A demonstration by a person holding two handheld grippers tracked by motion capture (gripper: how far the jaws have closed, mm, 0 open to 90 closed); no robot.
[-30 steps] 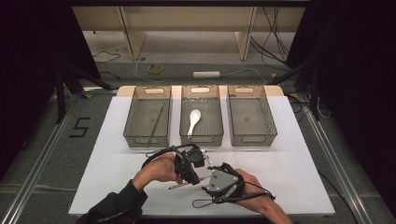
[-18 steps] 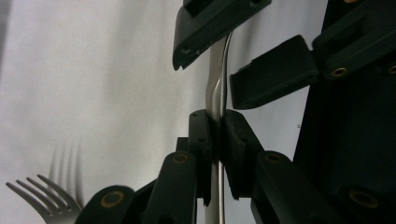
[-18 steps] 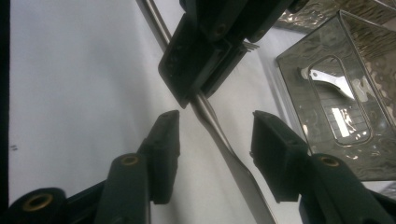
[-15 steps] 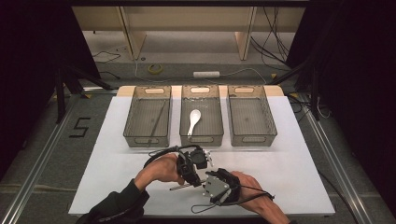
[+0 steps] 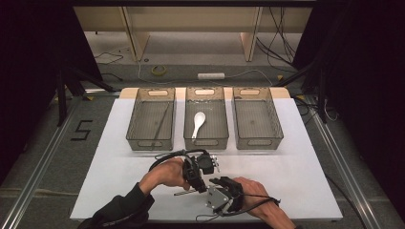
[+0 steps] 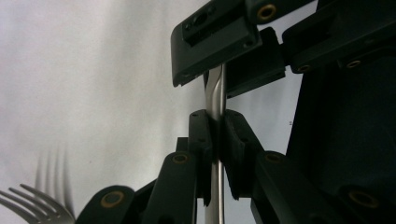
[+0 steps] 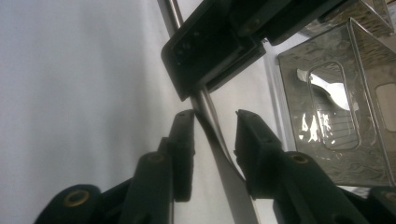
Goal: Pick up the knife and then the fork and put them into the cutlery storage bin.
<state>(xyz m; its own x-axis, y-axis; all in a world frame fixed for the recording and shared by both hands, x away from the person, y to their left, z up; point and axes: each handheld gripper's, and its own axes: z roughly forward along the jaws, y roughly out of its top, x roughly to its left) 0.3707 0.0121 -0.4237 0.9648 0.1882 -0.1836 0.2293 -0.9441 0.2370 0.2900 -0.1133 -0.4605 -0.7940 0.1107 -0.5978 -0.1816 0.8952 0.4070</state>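
Observation:
A metal fork (image 5: 183, 192) is held low over the white table top near the front edge. My left gripper (image 5: 199, 185) is shut on its handle (image 6: 215, 95), and the tines (image 6: 32, 206) show at the lower left of the left gripper view. My right gripper (image 5: 213, 182) comes in from the right, its jaws open. In the right gripper view those jaws (image 7: 215, 116) straddle the same handle (image 7: 208, 113), with a gap on the right side. The left gripper's shut jaws sit just beyond.
Three clear grey bins stand in a row at the back of the white table top (image 5: 305, 171). The left bin (image 5: 150, 143) holds thin sticks, the middle bin (image 5: 206, 142) a white spoon (image 5: 197, 123), and the right bin (image 5: 258, 142) shows nothing inside.
My right gripper has moved slightly left and nearer, closing in on the fork handle beside the left gripper. The left gripper has kept its hold in place.

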